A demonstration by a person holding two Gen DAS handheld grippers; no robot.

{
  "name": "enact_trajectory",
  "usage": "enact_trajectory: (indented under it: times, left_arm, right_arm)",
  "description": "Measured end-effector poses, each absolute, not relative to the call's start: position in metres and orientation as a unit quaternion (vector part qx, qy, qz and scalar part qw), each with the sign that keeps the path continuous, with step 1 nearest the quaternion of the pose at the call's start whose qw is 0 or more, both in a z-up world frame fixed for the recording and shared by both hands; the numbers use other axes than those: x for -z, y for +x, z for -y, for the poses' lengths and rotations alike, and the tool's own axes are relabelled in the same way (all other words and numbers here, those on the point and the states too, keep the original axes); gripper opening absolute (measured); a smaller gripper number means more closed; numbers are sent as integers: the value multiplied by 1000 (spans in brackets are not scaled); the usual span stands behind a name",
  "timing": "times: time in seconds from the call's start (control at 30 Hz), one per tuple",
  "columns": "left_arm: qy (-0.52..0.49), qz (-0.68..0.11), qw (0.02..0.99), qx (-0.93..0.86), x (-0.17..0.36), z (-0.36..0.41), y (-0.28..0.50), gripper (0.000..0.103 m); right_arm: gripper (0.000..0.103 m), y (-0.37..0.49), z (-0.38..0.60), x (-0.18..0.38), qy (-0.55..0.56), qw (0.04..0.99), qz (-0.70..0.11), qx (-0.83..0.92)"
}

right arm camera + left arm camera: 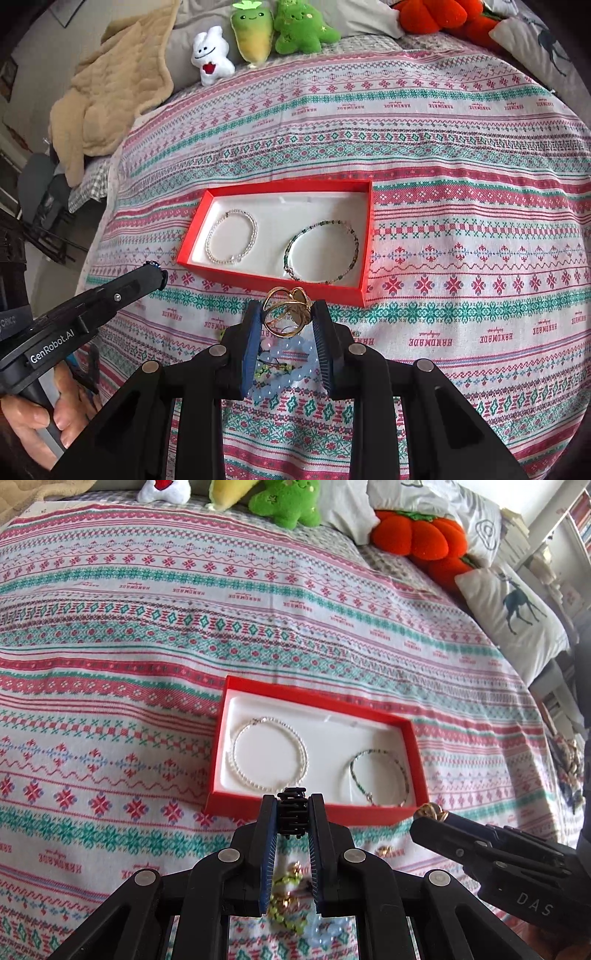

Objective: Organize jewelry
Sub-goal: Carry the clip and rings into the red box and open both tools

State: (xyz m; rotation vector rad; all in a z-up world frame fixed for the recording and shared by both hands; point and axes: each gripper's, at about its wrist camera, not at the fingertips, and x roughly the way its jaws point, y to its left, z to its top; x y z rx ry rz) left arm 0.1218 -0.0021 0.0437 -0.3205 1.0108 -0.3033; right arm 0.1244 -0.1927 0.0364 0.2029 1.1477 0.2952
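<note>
A red box (pixel 258 686) (pixel 369 229) with a white lining lies on the patterned bedspread. A white bead bracelet (pixel 236 753) (pixel 252 224) rests in its left half, a dark green bead bracelet (pixel 405 775) (pixel 291 243) in its right half. My left gripper (pixel 292 812) (pixel 157 275) is shut on a small black hair claw (pixel 291 814), just before the box's near wall. My right gripper (pixel 288 314) (pixel 430 812) is shut on a gold wire ornament (pixel 286 310) (pixel 431 809), near the box's front right corner.
Loose pieces lie on the spread below the grippers: a pale blue bead bracelet (pixel 291 369) (pixel 328 934), yellow-green beads (pixel 284 904) (pixel 275 367), a small gold bit (pixel 384 850). Plush toys (pixel 255 33), a deer pillow (pixel 517 613) and a beige blanket (pixel 110 85) line the far edge.
</note>
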Motion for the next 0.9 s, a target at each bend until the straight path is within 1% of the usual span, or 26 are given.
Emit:
enact_trajectory:
  times: [0.27,0.73,0.83,0.9]
  left_arm:
    - [-156,-486,849,135,-27,15,146,11]
    - [-141,-496,850,107,0,26,168,11]
    - [-138,-496,850,109,-3,28,166,18]
    - [-131,-493,854,106,-8,30,163,29]
  right_arm:
    - [30,145,201,-28,128,821,-542,-128]
    - [30,156,212,-17,134,819,-546,-118]
    - [30,157,213,-17,133,818,-546,-121]
    - [30,157,212,-18,132,819,-545,-124]
